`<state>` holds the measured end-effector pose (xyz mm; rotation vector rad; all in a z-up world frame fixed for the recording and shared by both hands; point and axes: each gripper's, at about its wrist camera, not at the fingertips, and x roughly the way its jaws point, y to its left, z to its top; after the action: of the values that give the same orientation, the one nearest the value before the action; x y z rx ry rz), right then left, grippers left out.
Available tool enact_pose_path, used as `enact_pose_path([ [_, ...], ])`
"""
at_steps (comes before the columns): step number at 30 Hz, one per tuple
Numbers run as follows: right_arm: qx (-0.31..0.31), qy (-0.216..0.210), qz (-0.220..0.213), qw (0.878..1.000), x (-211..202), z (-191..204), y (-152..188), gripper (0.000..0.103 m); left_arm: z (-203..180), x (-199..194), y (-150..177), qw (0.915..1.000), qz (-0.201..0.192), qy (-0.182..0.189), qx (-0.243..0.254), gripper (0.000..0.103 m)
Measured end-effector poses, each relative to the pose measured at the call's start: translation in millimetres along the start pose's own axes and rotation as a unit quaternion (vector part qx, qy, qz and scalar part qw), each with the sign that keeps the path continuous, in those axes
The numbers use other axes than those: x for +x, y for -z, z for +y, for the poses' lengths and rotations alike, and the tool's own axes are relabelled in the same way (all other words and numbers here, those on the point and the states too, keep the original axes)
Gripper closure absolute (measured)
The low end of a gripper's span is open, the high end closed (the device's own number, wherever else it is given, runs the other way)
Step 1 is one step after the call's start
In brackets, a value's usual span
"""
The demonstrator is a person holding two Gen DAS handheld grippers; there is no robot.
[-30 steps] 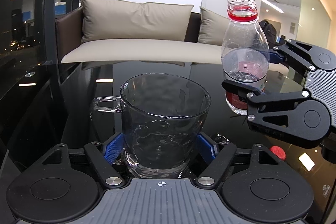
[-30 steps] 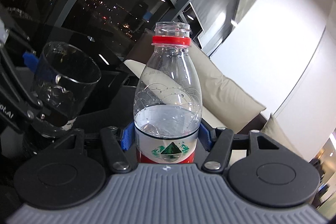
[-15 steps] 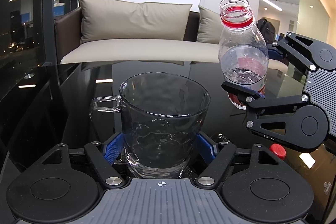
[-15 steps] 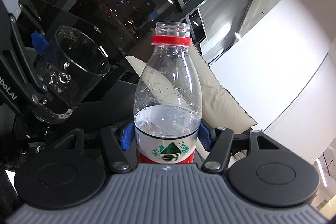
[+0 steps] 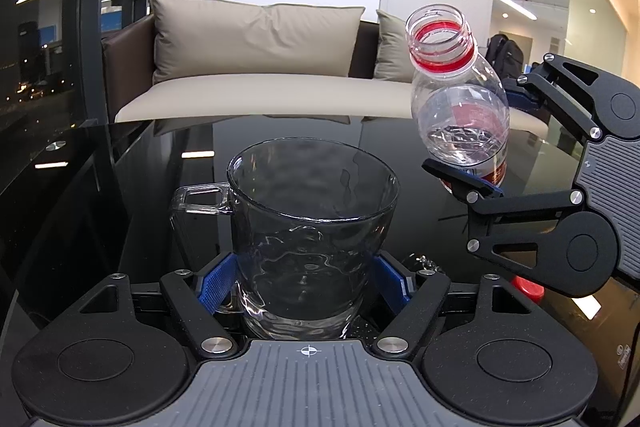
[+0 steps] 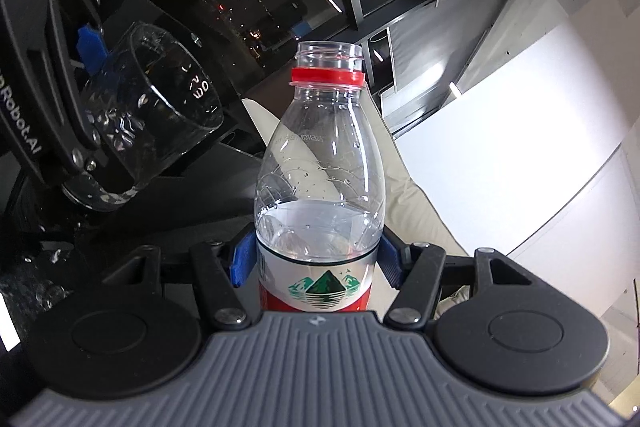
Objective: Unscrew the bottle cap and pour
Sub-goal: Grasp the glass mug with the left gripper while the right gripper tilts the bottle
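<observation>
My left gripper is shut on a clear glass mug that stands on the black glass table; the mug looks empty. My right gripper is shut on an uncapped plastic water bottle with a red neck ring, about a third full. In the left wrist view the bottle is held up to the right of the mug and tilted with its mouth leaning left toward the mug, with the right gripper around its label. The red cap lies on the table at the right. The mug shows at left in the right wrist view.
A beige sofa with cushions stands behind the table. Dark windows are at the left. A few water drops lie on the table near the mug.
The right gripper has lifted the bottle and tilted its mouth left toward the mug. The left gripper and mug have not moved.
</observation>
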<state>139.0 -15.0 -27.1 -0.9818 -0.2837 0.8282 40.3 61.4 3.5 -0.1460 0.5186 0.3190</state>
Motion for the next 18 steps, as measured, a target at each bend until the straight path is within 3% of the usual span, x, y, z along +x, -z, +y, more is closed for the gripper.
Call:
enact_pose_path([
  [18,-0.057,0.022,-0.006,0.998,-8.6,13.5,7.5,0.04,-0.7,-0.4,-0.8,1.0,0.002,0.0,0.0,0.032],
])
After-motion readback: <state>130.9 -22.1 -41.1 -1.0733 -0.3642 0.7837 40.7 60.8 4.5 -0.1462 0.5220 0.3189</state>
